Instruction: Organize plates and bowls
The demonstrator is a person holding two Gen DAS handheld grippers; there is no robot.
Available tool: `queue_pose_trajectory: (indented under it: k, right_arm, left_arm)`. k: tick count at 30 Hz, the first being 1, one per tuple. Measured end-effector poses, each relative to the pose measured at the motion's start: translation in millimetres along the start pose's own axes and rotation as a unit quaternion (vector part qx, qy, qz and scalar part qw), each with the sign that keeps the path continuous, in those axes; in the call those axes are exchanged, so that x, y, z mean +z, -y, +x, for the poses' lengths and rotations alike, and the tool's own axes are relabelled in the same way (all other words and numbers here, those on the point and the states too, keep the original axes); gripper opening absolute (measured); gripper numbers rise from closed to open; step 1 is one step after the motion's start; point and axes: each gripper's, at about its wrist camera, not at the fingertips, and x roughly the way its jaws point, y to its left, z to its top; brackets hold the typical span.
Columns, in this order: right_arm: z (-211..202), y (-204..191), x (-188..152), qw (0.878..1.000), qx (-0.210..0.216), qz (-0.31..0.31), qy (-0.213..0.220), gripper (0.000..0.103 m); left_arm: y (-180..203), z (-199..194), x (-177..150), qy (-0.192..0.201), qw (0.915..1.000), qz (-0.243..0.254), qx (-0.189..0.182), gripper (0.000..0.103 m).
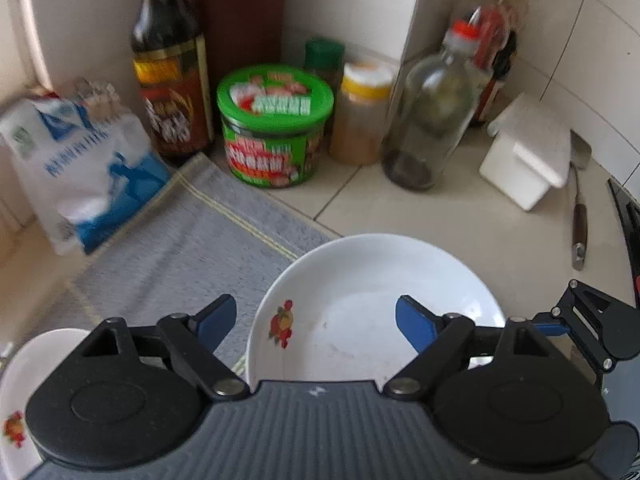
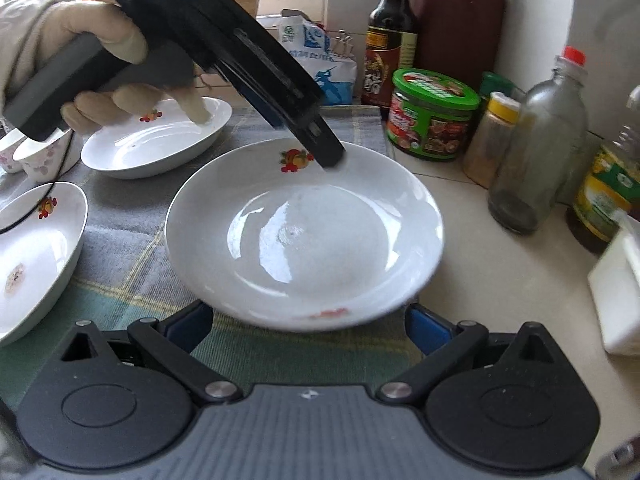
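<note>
At centre of the right wrist view I have the white plate (image 2: 304,236) lying on the grey cloth (image 2: 120,216), its right edge over the tiled counter (image 2: 480,264). Glazed and glossy, it looks slippery, rigid and chippable; I judge the thin rim the only place to pinch. My left gripper (image 1: 316,322) hovers over it, jaws apart, nothing clamped. My right gripper (image 2: 308,330) sits spread at the near rim, holding nothing. Two more plates (image 2: 160,148) lie at left, jars behind
</note>
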Motion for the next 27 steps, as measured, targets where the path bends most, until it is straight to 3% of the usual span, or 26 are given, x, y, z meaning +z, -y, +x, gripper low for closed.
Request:
queue_pose_trajectory:
  k: [8, 14, 19, 27]
  right_arm:
    - [-32, -17, -14, 1.000, -0.007, 0.005, 0.009, 0.103]
    - [-46, -37, -12, 0.999, 0.012, 0.033, 0.027, 0.103]
    - [-48, -56, -7, 0.998, 0.004, 0.050, 0.034, 0.103]
    - [-46, -92, -1, 0.997, 0.024, 0.071, 0.023, 0.103]
  left_arm:
    - [27, -87, -34, 0.102, 0.9924, 0.031, 0.062, 0.095]
    - [32, -143, -87, 0.152, 0.9819, -0.009, 0.112, 0.097]
    - [28, -174, -146, 0.154, 0.9718, -0.064, 0.167, 0.097]
    - [23, -197, -226, 0.117, 0.9668, -0.129, 0.187, 0.097]
